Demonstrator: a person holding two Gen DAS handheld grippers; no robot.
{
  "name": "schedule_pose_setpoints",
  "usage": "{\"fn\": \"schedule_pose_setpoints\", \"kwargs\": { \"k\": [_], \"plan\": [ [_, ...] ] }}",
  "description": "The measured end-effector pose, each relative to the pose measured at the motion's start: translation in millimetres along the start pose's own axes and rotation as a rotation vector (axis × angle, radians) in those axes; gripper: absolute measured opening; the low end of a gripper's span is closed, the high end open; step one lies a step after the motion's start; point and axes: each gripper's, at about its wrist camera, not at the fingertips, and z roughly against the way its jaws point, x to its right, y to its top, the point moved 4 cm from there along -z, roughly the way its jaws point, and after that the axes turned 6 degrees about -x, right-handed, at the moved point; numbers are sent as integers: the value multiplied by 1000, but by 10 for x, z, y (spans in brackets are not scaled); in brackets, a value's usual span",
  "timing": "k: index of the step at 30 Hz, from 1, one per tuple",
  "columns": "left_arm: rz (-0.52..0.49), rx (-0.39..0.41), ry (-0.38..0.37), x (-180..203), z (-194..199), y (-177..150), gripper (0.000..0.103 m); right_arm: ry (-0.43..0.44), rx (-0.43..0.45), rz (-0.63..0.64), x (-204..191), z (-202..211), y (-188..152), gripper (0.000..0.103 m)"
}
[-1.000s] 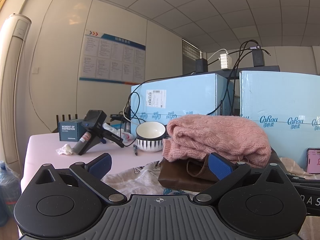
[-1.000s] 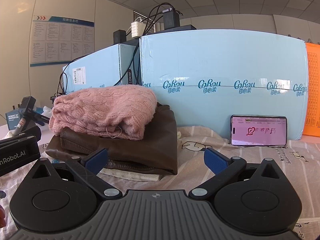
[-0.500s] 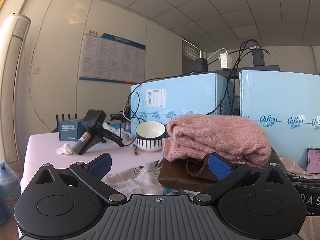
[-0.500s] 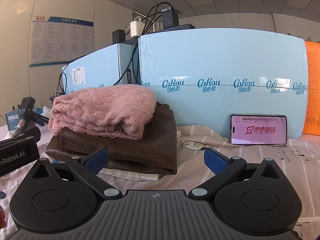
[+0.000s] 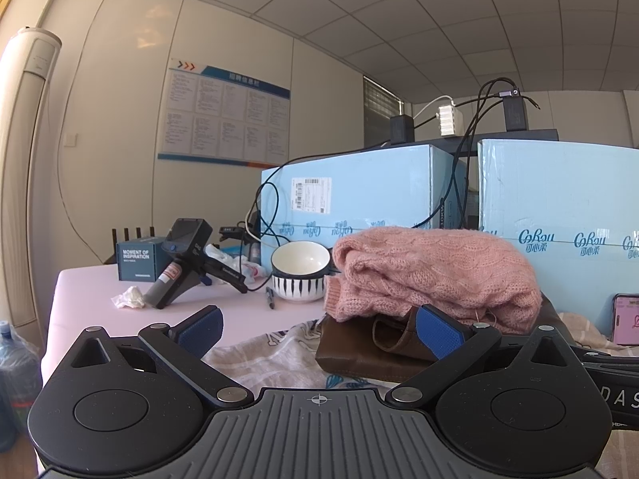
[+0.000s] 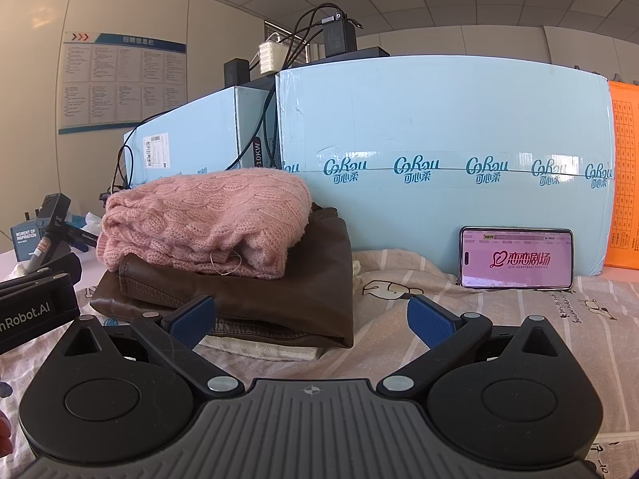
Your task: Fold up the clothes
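Lying beyond right claw (image 6: 311,317): folded clothes (image 6: 223,255)

Sitting on the table are three folded clothes, a pink sweater (image 6: 207,219) over a brown jacket (image 6: 279,295) over a white garment (image 6: 259,349), plus two blue boxes (image 6: 443,151) (image 5: 359,195), one bowl (image 5: 300,271), one phone (image 6: 516,258) and one pen (image 5: 270,297).

Pink table (image 5: 92,287), printed sheet (image 6: 499,319), bowl (image 5: 300,271), phone (image 6: 516,258)
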Motion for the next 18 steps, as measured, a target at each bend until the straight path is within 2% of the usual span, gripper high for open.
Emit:
{"fn": "schedule_pose_setpoints", "kwargs": {
  "k": [18],
  "plan": [
    [-4,-4,-2,9,-6,-3,103,1,-1,-5,13,6,3,103]
  ]
}}
